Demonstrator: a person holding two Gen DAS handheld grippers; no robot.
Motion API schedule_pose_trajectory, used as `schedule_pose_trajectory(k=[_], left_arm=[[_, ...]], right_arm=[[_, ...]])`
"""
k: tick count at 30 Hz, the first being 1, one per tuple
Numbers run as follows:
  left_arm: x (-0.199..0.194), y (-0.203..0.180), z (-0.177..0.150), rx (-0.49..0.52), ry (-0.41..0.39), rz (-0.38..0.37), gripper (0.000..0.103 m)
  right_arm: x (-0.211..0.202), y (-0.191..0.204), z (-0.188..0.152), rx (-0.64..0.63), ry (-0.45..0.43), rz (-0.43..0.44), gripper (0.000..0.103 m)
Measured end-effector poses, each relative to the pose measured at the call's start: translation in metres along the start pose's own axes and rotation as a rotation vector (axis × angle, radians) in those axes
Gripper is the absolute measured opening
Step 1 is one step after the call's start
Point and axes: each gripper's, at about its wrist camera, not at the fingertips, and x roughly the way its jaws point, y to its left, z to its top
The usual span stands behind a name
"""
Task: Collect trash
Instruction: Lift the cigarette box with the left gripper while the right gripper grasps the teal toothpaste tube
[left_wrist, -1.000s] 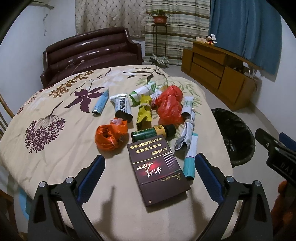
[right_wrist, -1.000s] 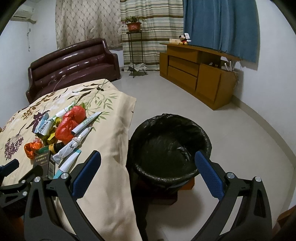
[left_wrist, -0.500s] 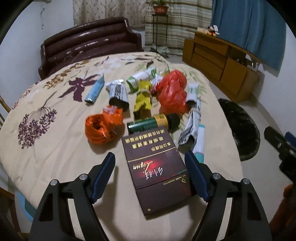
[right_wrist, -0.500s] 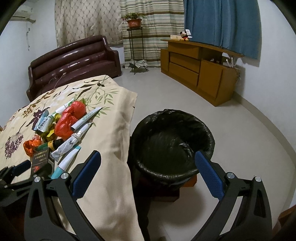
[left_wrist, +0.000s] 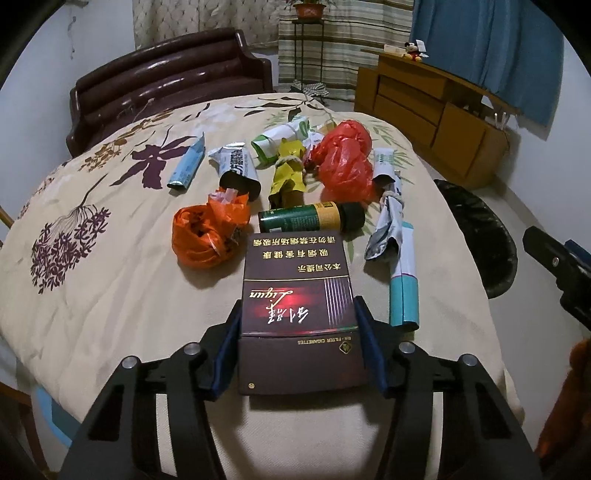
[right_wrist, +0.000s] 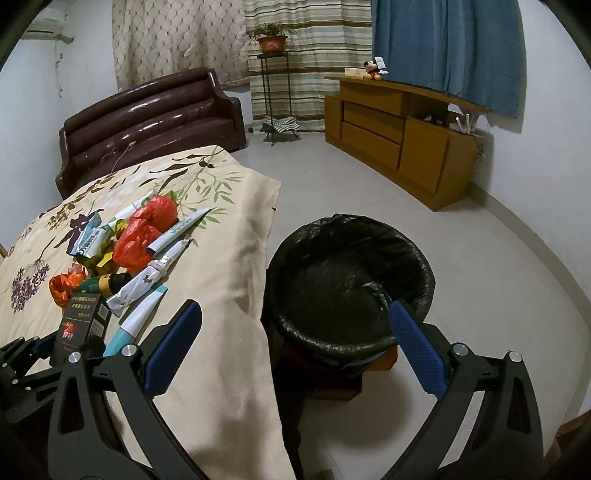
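Carton (left_wrist: 297, 295) looks light, stiff cardboard; left gripper (left_wrist: 299, 347) just closed onto its long sides, right gripper (right_wrist: 295, 339) spread, empty.

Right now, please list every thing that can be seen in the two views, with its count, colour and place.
cigarette carton: 1, dark maroon, near table edge, between the left tool's pads
spray can: 1, green and gold, lying behind the carton
plastic bags: 2, orange left of the can, red one behind it
tubes and wrappers: several, teal, white, yellow, silver, mid-table
tablecloth: 1, cream, floral
trash bin: 1, black liner, on floor beside table
sofa: 1, dark brown, back
cabinet: 1, wooden, right wall
left tool: has just been closing on the carton
right tool: open, empty
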Motion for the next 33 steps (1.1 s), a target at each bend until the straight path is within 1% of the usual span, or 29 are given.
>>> schedule_pose_trajectory(k=[9,13,18,26,28,29,30,31,33], left_arm=[[-0.018,0.010,-0.002,-0.013,-0.037,-0.040,0.055],[-0.030,0.019,0.000,-0.018,-0.080,-0.022,0.055],[-0.039,0.032,0.002,-0.029,-0.124,-0.003,0.055],[-0.039,0.059,0.006,-0.061,-0.148,0.016,0.055],[-0.039,0.067,0.006,-0.073,-0.148,0.019,0.055],[-0.038,0.071,0.006,-0.077,-0.148,0.020,0.055],[-0.037,0.076,0.007,-0.085,-0.148,0.024,0.055],[-0.038,0.079,0.006,-0.089,-0.148,0.026,0.055],[-0.037,0.087,0.007,-0.099,-0.146,0.027,0.055]], right_arm=[[0.001,0.005,-0.002,-0.002,0.008,0.005,0.099],[0.000,0.011,-0.002,-0.010,0.008,0.015,0.099],[-0.004,0.030,-0.001,-0.039,0.005,0.032,0.099],[-0.003,0.060,0.004,-0.084,0.015,0.043,0.097],[0.000,0.067,0.005,-0.088,0.022,0.046,0.095],[0.002,0.069,0.006,-0.088,0.025,0.048,0.092],[0.004,0.073,0.008,-0.088,0.030,0.051,0.086],[0.005,0.075,0.009,-0.087,0.036,0.054,0.084],[0.008,0.081,0.010,-0.083,0.052,0.067,0.084]])
